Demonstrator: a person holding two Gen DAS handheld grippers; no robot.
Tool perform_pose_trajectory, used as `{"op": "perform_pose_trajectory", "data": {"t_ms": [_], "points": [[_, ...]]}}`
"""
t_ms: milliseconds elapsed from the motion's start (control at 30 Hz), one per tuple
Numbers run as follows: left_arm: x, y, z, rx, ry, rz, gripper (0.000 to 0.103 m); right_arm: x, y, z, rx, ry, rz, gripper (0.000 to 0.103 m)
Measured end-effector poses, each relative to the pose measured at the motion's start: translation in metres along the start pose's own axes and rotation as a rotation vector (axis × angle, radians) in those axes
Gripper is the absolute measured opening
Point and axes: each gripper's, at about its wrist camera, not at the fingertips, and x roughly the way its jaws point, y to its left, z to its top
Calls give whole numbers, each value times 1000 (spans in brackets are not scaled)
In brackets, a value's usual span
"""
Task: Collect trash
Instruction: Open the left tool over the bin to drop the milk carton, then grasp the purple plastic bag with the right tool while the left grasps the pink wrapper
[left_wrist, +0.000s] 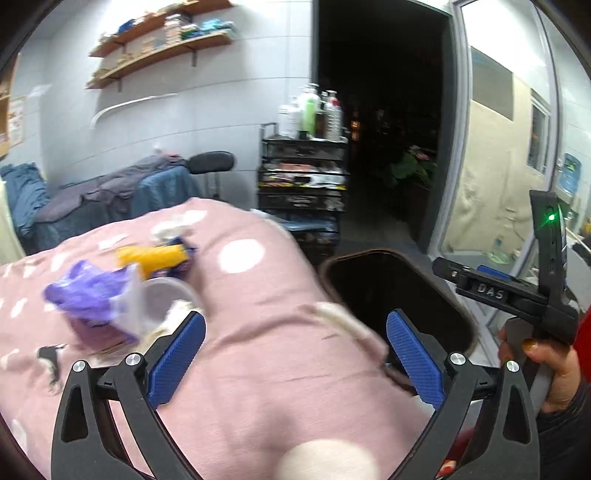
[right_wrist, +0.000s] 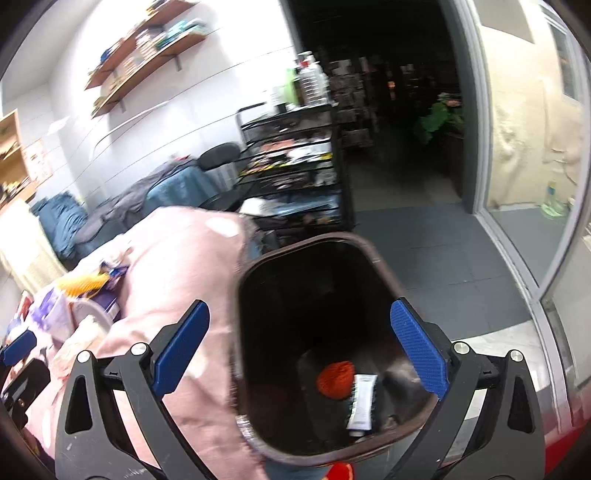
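The left gripper (left_wrist: 295, 354) has its jaws wide apart with nothing between them, and so has the right gripper (right_wrist: 299, 347). To do the next pick well, the left gripper should probably go to the trash pile on the pink blanket (left_wrist: 258, 369) and close on one piece only. The purple wrapper (left_wrist: 88, 295), yellow packet (left_wrist: 155, 258) and clear plastic cup (left_wrist: 166, 295) lie ahead-left of the left jaws. The dark bin (right_wrist: 258, 273) lies under the right jaws and holds an orange ball (right_wrist: 334, 378) and a white tube (right_wrist: 362, 402).

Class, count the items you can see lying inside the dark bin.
2: an orange ball at the bottom of the bin, and a white tube touching its right side. Others may be hidden in the shadows.
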Motion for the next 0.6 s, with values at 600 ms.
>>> {"op": "perform_pose_trajectory", "data": {"t_ms": [600], "points": [[-54, 133, -55, -239, 17, 210, 98, -1, 161, -33, -316, 101, 332, 97]]}}
